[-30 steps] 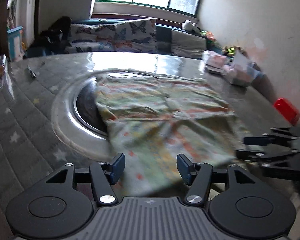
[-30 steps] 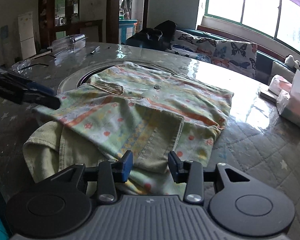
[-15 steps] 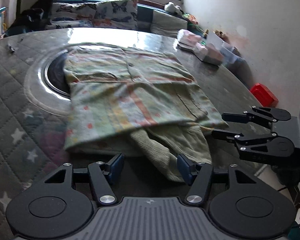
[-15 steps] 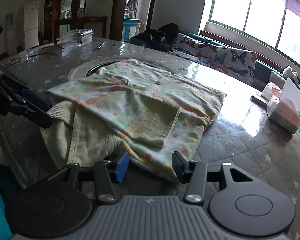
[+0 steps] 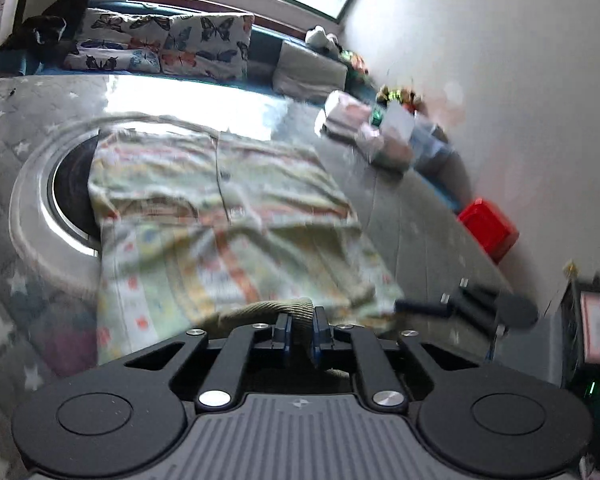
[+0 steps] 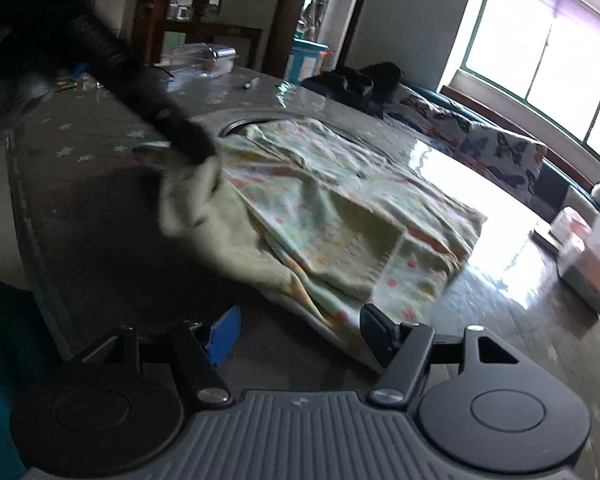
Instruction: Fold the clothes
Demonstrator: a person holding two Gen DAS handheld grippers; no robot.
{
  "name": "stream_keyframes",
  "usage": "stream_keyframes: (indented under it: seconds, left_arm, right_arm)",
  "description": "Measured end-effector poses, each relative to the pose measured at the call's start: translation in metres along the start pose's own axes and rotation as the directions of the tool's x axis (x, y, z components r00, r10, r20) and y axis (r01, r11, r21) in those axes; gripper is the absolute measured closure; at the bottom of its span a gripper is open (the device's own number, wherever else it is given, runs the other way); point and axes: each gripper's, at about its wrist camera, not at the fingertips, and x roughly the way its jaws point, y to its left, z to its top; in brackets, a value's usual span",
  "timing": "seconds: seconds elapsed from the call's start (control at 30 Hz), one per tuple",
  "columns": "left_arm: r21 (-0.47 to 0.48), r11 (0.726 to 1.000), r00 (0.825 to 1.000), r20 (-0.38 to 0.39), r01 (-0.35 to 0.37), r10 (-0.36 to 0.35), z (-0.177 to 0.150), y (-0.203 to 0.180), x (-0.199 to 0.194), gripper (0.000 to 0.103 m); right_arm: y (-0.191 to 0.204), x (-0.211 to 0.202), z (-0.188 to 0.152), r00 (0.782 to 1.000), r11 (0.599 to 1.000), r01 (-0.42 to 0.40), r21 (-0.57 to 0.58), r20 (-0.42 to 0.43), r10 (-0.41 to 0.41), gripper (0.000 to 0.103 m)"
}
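The patterned shirt (image 5: 220, 216) lies spread on the grey quilted worktop (image 6: 100, 184), partly over a round metal ring (image 5: 32, 216) set into it. The left hand-held gripper (image 5: 300, 330) is closing, its blue pads pinching the shirt's ribbed olive hem (image 5: 276, 308) at the near edge. The right hand-held gripper (image 6: 300, 330) is opening wide, the shirt's near corner just between its fingers, pads not pressing it

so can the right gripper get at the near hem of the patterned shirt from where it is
Probably yes. The right gripper has its jaws opening with nothing between them, and the patterned shirt hem lies just ahead on the table. The left gripper pinches the far-side cuff, out of the way.
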Motion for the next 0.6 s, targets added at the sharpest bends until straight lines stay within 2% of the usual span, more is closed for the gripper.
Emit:
stream_keyframes:
  seconds: [0.03, 0.13, 0.2, 0.23, 0.3, 0.4, 0.47, 0.6]
  left_arm:
    - [-0.008, 1.0, 1.0, 0.006, 0.005, -0.005, 0.006, 0.002, 0.001, 0.093]
    - [-0.009, 1.0, 1.0, 0.015, 0.011, -0.011, 0.016, 0.006, 0.004, 0.092]
    - [-0.005, 1.0, 1.0, 0.016, 0.013, -0.013, 0.017, 0.009, 0.003, 0.092]
    - [-0.003, 1.0, 1.0, 0.016, 0.014, -0.014, 0.017, 0.01, 0.003, 0.092]
    - [0.008, 1.0, 1.0, 0.021, 0.009, -0.009, 0.016, 0.013, -0.001, 0.09]
    - [0.036, 0.999, 0.999, 0.046, -0.006, 0.004, 0.009, 0.019, -0.014, 0.079]
    - [0.063, 0.997, 0.997, 0.075, -0.04, 0.035, 0.001, 0.022, -0.026, 0.055]
    - [0.128, 0.982, 0.984, 0.125, -0.14, 0.124, -0.015, 0.026, -0.039, 0.044]
  right_arm:
    - [0.0, 0.002, 0.003, 1.0, 1.0, -0.007, 0.001, 0.009, 0.007, 0.038]
    - [-0.002, 0.009, 0.014, 0.998, 0.998, -0.047, 0.045, 0.042, 0.045, 0.05]
    - [-0.009, 0.015, 0.021, 0.995, 0.989, -0.089, 0.114, 0.054, 0.083, 0.073]
    - [-0.013, 0.017, 0.025, 0.993, 0.982, -0.112, 0.152, 0.062, 0.103, 0.079]
    - [-0.022, 0.02, 0.03, 0.99, 0.968, -0.135, 0.213, 0.078, 0.121, 0.083]
    - [-0.035, 0.023, 0.036, 0.986, 0.943, -0.156, 0.293, 0.104, 0.131, 0.086]
    - [-0.042, 0.022, 0.04, 0.984, 0.931, -0.166, 0.326, 0.121, 0.133, 0.087]
    - [-0.053, 0.022, 0.05, 0.981, 0.918, -0.172, 0.358, 0.145, 0.128, 0.089]
